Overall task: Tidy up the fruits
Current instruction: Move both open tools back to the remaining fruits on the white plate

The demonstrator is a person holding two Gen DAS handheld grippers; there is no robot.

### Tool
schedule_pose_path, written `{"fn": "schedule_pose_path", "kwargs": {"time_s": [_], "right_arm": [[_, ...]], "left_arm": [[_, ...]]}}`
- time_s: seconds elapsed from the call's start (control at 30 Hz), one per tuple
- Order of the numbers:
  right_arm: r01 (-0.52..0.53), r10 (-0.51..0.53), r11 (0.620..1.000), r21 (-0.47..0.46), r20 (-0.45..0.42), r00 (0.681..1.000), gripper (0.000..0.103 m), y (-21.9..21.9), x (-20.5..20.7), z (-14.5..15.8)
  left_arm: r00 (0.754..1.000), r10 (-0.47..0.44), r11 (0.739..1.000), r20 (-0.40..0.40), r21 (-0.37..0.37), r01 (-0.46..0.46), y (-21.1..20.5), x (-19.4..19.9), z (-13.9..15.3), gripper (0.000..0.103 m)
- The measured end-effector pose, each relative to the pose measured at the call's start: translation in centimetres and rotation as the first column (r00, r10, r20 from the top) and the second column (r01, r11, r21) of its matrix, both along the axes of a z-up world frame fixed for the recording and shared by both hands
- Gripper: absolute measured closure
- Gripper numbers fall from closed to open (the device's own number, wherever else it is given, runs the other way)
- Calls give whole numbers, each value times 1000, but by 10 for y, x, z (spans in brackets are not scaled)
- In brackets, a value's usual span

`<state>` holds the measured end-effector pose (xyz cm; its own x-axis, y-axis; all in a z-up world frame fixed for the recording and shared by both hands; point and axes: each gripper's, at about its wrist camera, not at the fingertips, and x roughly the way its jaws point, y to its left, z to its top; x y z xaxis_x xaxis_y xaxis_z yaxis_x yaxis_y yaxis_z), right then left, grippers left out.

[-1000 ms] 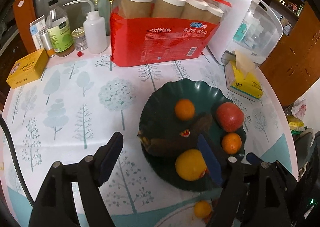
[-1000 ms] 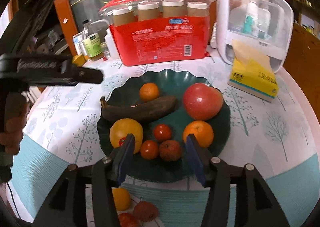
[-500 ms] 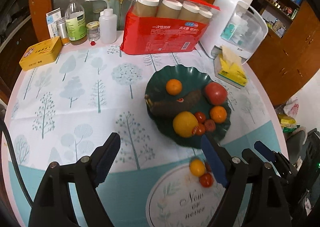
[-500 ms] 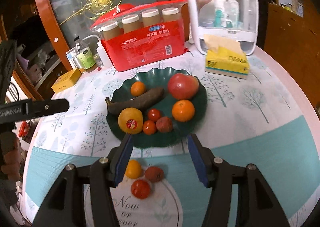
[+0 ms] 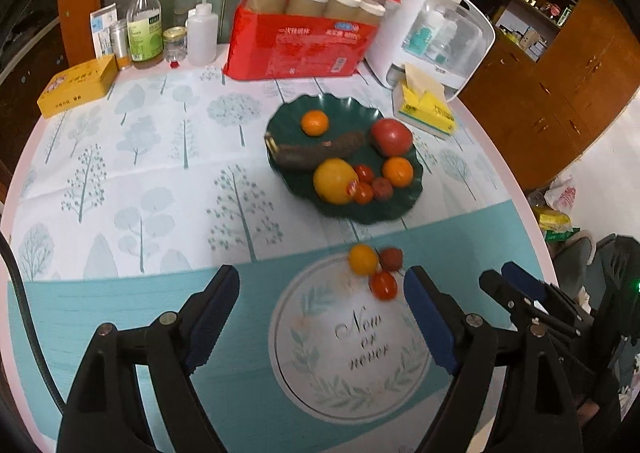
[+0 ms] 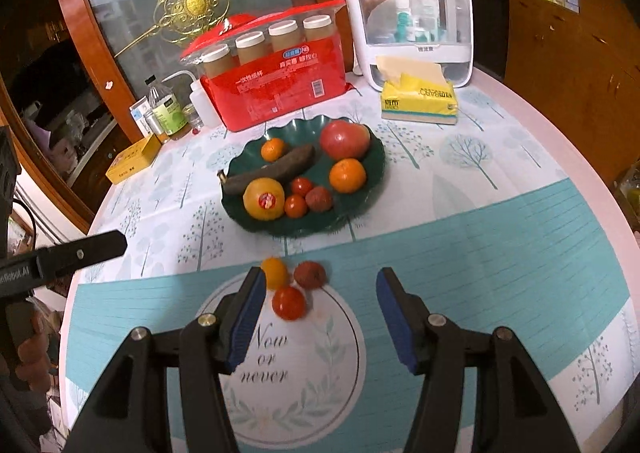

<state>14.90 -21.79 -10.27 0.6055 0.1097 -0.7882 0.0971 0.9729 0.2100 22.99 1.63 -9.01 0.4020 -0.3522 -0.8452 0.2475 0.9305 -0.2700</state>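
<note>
A dark green plate [image 5: 288, 121] [image 6: 360, 201] holds a brown banana [image 6: 272, 170], a red apple [image 6: 345, 139], oranges and small red fruits. Three loose fruits lie on the tablecloth in front of it: a small yellow-orange one [image 6: 274, 272] [image 5: 363, 259], a dark red one [image 6: 310, 274] [image 5: 391, 258] and a red tomato [image 6: 289, 303] [image 5: 383, 285]. My left gripper [image 5: 322, 303] is open and empty, held above the cloth near them. My right gripper [image 6: 320, 313] is open and empty, with the tomato just beyond its left finger.
A red pack of paper cups [image 6: 276, 85], a white dispenser box [image 6: 408, 21], a yellow tissue pack [image 6: 418, 101], bottles [image 5: 144, 29] and a yellow tin [image 5: 78, 85] stand along the back of the round table. The right gripper's tips show at the right of the left wrist view [image 5: 516, 285].
Both grippers have drawn back and up from the plate toward the table's front. The three loose fruits have come fully into view. Both stay open.
</note>
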Motion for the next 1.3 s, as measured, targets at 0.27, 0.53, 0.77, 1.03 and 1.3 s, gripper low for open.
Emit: {"fn": "schedule_pose_path", "kwargs": {"time_s": [0.27,0.53,0.77,1.03,1.3], "right_arm": [[-81,81,997,-2,-19,997,45,-8,2,2],[-243,244,967,-72,3,970,45,-17,23,14],[-425,434,892,-155,24,901,45,-17,41,13],[-639,669,724,-262,37,743,45,-9,57,-12],[-739,783,604,-298,44,621,45,-2,52,-52]], "left_arm": [[998,52,999,-30,-11,-52,-8,-18,-7,20],[984,170,985,-45,-12,-171,-22,-22,-9,20],[959,276,961,-69,-3,-276,-36,-21,-22,20],[917,379,925,-128,12,-380,-48,-15,-50,29],[888,413,909,-203,26,-416,-63,-4,-79,42]]}}
